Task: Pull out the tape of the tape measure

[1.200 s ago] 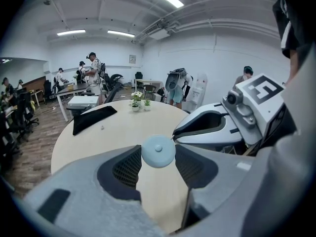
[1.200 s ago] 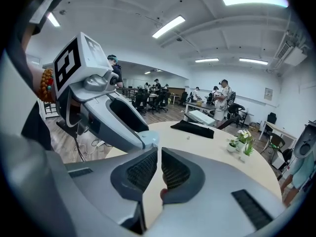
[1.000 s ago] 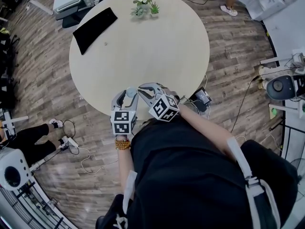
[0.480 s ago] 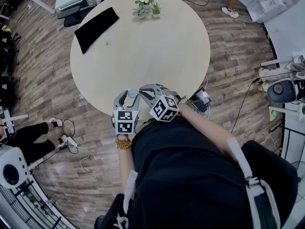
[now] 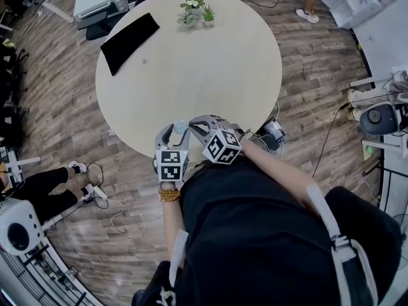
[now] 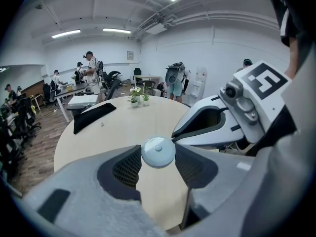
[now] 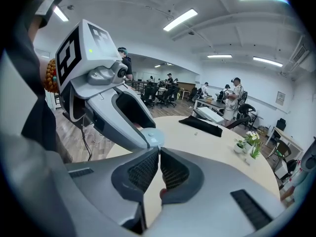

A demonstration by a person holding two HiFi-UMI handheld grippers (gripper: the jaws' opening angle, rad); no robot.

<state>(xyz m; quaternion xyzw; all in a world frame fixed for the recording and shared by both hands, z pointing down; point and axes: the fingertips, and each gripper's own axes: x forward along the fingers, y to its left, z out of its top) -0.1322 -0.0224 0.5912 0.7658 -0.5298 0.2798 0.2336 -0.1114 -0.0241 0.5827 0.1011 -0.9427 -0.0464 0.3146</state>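
Holding the case is the left gripper's (image 6: pixel 158 154) job. Its two jaws are squeezed on the small round pale-blue tape measure (image 6: pixel 158 151), one pad on each side, in the middle of the left gripper view. The tape measure is up in the air over the near edge of the big round light-wood table (image 5: pixel 191 62), not lying on it. In the head view it sits just under the middle of the frame, where the tips of both grippers meet.

The right gripper (image 7: pixel 159 152) comes in from the right side of the head view, and its tips are right at the rim of the tape measure. Its jaws have just been closing and are now almost together, with only a thin slit between the pads. I think they are meant to pinch the end of the tape. That end is too small to see, so I cannot tell if it is caught.

To do this step well, I think the left gripper should squeeze firmly and not move, because a round case can spin or slip out. The right gripper should make sure it has the tape end before it moves. Then it should pull straight away from the case, slow and even. A slanted pull could bend the tape or twist the case. If the jaws slide off with nothing, it is best to go back and pinch again at the rim.
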